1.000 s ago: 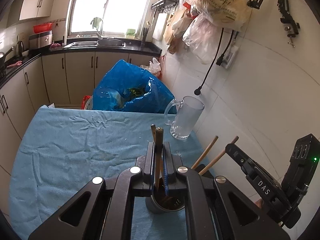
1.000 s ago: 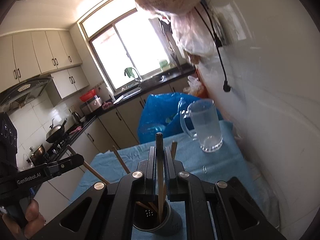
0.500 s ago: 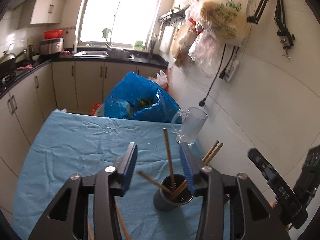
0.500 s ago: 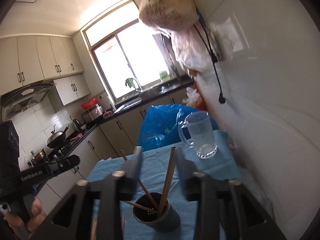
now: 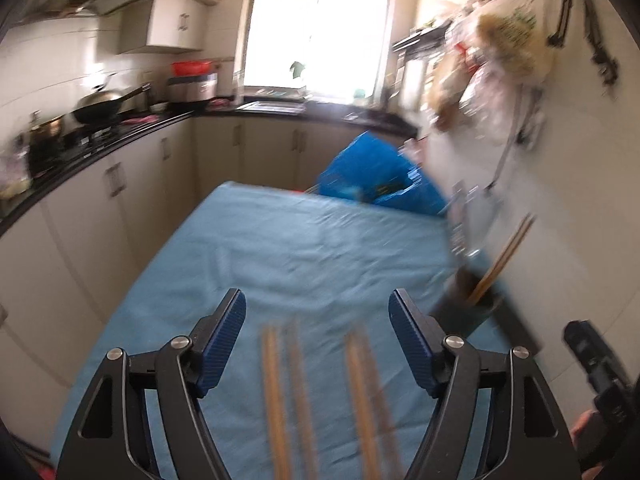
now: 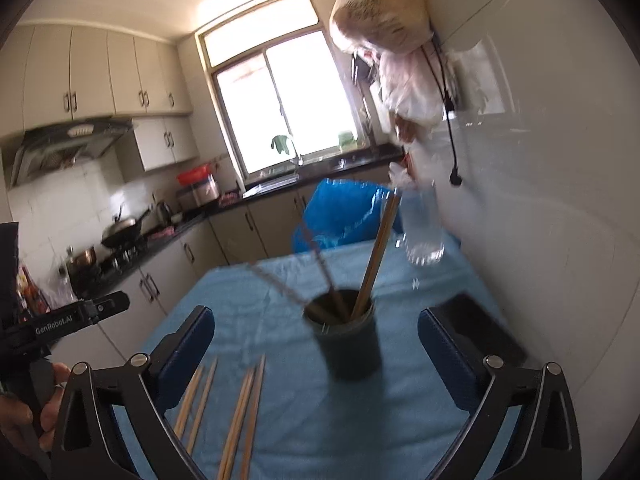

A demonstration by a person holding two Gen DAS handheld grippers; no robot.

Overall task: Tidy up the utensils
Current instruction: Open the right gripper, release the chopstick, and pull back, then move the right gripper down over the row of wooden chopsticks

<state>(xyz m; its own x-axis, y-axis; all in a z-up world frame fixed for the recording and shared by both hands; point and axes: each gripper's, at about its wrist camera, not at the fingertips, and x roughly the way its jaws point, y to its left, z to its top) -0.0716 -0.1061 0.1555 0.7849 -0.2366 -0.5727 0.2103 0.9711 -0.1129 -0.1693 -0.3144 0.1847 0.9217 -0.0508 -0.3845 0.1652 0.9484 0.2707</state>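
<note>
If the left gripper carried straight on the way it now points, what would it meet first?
Most likely the loose chopsticks lying on the blue cloth: they lie between the opening, empty jaws of the left gripper, though blur makes depth uncertain.

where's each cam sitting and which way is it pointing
Left wrist: rides the left tool, looking down the blue cloth at loose chopsticks; its opening fingers show.
Right wrist: rides the right tool, facing the dark holder with chopsticks standing in it; its opening fingers and the hand holding the left tool show.
Shared: cloth, loose chopsticks, holder, blue bag, window.
</note>
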